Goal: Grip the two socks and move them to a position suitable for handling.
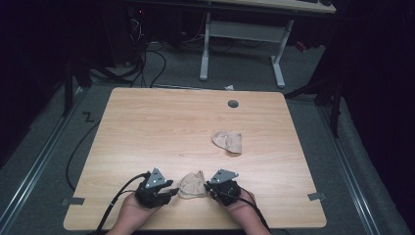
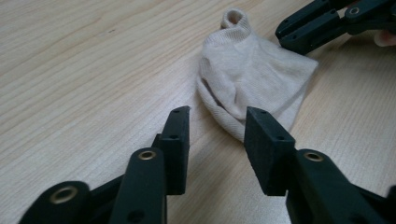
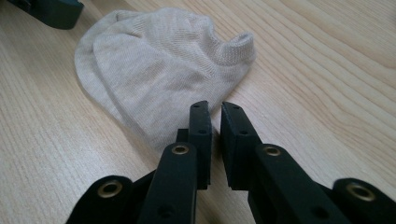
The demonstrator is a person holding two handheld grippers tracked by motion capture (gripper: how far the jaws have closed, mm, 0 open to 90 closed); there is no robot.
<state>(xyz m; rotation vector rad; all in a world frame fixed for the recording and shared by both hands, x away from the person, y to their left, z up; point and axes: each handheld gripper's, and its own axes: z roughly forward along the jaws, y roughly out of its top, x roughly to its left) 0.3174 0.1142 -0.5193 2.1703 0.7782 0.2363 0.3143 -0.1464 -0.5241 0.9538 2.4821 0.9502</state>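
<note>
The room is dark around a pale wooden table [image 1: 147,127], with cables on the grey floor and a white-legged desk [image 1: 244,34] standing beyond it. Two small beige socks lie on the table. The near sock [image 1: 192,185] sits at the front edge, right between the two grippers; the far sock [image 1: 228,141] lies well apart from it, further back and a little to the right, untouched.

The left gripper [image 2: 217,128] has its jaws standing apart, with the edge of the near sock [image 2: 252,79] just ahead of the gap and perhaps a bit of its hem between the tips; the pads do not press on it. The right gripper [image 3: 215,122] points at the sock's other side with its jaws nearly pressed together, a thin slit between them and nothing in it; its tips sit at the cloth's edge, and I cannot tell whether they touch it.

The near sock [image 3: 154,60] lies flat and looks folded on itself, cuff sticking up at one end. I would judge the work to be at an early stage: neither gripper has a hold yet, this sock has yet to be gripped and handled, and the far sock has not been dealt with at all.
</note>
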